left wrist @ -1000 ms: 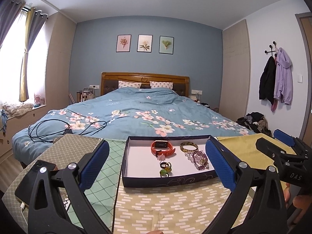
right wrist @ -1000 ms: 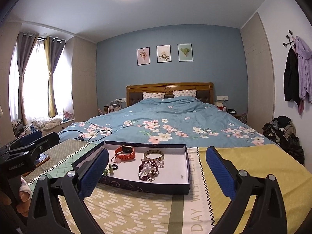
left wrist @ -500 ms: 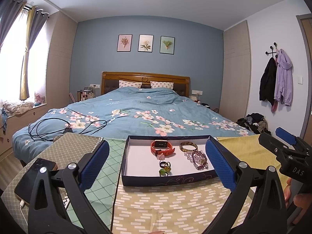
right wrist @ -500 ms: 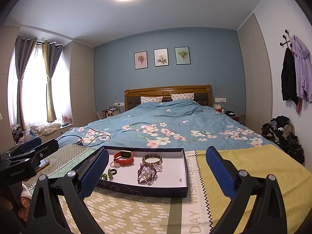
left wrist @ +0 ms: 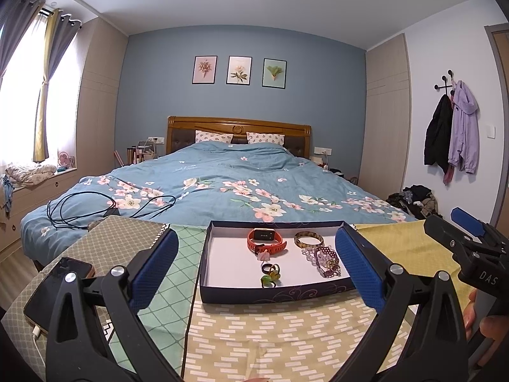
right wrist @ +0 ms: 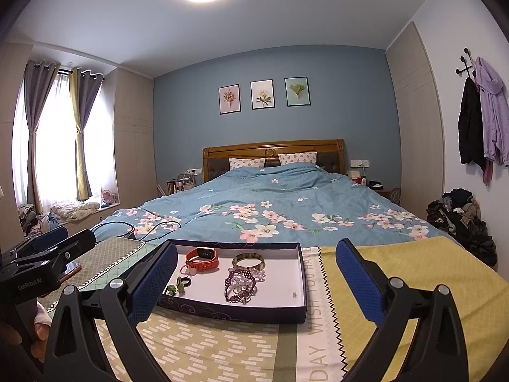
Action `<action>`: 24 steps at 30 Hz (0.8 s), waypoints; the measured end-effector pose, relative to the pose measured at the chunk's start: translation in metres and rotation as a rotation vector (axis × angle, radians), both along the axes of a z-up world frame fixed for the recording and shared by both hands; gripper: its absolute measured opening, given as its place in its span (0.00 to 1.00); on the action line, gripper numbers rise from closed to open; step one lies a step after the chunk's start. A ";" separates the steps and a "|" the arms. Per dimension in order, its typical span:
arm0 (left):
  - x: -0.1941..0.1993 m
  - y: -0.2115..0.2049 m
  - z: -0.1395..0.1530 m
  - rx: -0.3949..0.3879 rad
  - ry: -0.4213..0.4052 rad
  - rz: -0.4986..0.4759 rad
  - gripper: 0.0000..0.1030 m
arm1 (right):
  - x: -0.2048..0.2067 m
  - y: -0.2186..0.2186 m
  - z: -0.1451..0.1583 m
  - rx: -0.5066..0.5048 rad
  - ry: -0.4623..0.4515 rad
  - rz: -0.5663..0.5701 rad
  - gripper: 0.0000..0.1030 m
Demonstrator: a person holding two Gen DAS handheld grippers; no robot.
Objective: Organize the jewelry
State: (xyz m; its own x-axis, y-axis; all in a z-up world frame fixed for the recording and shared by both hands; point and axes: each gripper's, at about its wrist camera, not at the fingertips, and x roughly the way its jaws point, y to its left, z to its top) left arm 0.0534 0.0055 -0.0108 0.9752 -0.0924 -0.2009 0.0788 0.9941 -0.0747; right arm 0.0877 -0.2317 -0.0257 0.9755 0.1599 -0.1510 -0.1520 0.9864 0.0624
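Phone point(left wrist: 57, 286): tabletop, 8 o'clock.
Cable point(left wrist: 95, 207): bed, 9 o'clock.
Coats point(right wrist: 480, 121): wall hooks, 3 o'clock.

Left tool point(left wrist: 254, 267): black plastic frame is showing two triangular cut-out arms, each carrying a blue textured pad point(left wrist: 154, 267) on its inner face. Silver round screws are sitting at the arm joints. Right tool point(right wrist: 256, 281): same build, black arms, blue mesh-patterned pads point(right wrist: 356, 281), silver screws. Seen from the left wrist view, its side is bearing white letters "DAS". From the right wrist view, the left tool's side is reading "GenRobot.AI". Bare skin of the right hand point(left wrist: 485, 324) is showing at the frame edge.
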 end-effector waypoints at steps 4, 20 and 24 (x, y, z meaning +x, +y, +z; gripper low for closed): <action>0.000 0.000 -0.001 0.000 0.006 0.001 0.94 | 0.000 0.000 0.000 0.002 0.000 0.002 0.93; -0.001 0.000 -0.002 0.001 0.004 0.004 0.94 | 0.000 -0.003 0.000 0.024 0.007 -0.001 0.93; -0.001 0.000 -0.002 0.000 0.003 0.005 0.94 | 0.000 -0.004 0.000 0.020 0.007 -0.001 0.93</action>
State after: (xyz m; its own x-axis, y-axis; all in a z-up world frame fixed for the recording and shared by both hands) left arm 0.0528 0.0057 -0.0124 0.9750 -0.0877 -0.2041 0.0738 0.9945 -0.0749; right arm 0.0877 -0.2357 -0.0255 0.9747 0.1619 -0.1542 -0.1505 0.9851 0.0834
